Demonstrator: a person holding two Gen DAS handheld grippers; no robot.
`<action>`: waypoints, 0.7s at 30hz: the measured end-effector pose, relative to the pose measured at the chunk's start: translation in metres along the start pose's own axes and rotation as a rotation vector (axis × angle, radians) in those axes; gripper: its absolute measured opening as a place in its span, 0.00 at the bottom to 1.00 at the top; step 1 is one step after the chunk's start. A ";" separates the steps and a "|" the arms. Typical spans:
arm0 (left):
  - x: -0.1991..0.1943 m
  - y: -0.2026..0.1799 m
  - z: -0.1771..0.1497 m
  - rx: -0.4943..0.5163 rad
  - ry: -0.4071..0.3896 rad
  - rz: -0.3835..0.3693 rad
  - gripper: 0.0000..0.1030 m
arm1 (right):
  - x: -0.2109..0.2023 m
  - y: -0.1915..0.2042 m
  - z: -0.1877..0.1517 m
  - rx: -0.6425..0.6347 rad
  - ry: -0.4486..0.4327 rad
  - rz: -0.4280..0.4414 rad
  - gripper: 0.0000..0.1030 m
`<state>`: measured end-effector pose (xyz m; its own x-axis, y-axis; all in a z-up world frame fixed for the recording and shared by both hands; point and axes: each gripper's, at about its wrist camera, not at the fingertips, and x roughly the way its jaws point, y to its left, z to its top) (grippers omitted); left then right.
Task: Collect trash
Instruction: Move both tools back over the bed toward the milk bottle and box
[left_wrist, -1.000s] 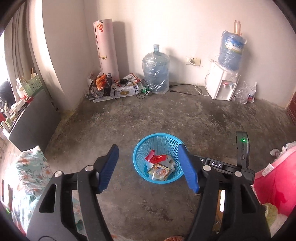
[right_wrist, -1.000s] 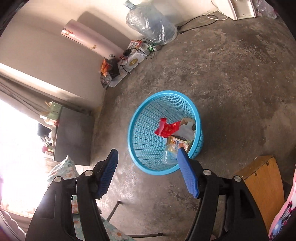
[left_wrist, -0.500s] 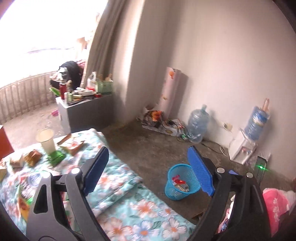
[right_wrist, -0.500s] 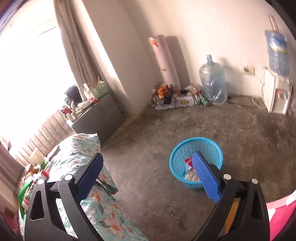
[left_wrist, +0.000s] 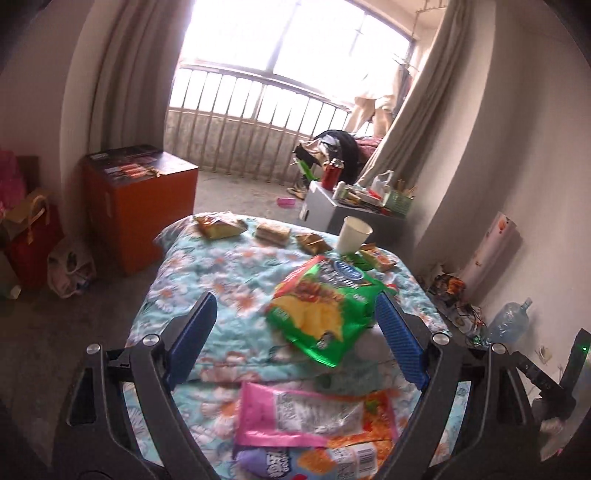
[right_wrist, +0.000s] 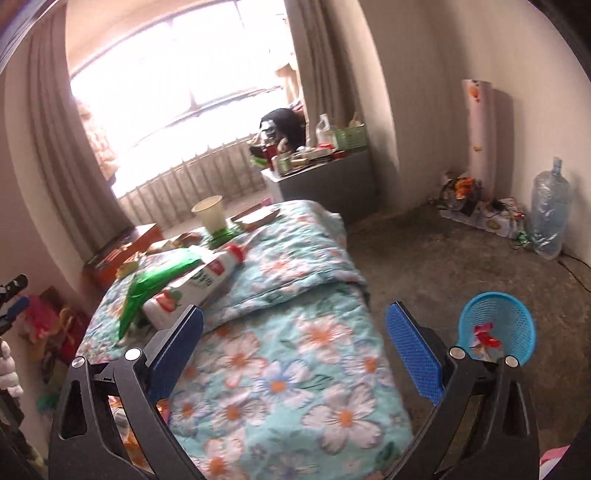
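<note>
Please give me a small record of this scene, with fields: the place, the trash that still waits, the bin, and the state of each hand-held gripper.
place: bed with floral quilt in a room with concrete floor
trash waiting: green chip bag, pink wrapper, paper cup, several small snack packets at the far end
bin: blue basket on the floor beside the bed, some trash inside
left hand-held gripper: open, holds nothing, above the chip bag
right hand-held gripper: open, holds nothing, above the quilt
</note>
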<state>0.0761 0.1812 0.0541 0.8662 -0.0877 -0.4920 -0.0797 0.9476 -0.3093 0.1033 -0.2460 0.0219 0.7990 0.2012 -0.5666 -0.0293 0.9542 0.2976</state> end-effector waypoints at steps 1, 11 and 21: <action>0.000 0.011 -0.006 -0.023 0.017 0.010 0.81 | 0.005 0.009 -0.002 0.000 0.026 0.038 0.94; 0.018 0.058 -0.042 -0.071 0.113 0.037 0.81 | 0.040 0.052 -0.012 -0.007 0.184 0.123 0.94; 0.048 0.002 -0.041 0.135 0.096 -0.142 0.81 | 0.072 0.058 -0.009 0.098 0.265 0.164 0.93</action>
<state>0.0970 0.1661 -0.0038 0.8123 -0.2464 -0.5287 0.1126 0.9556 -0.2724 0.1532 -0.1746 -0.0088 0.6038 0.4130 -0.6818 -0.0762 0.8813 0.4663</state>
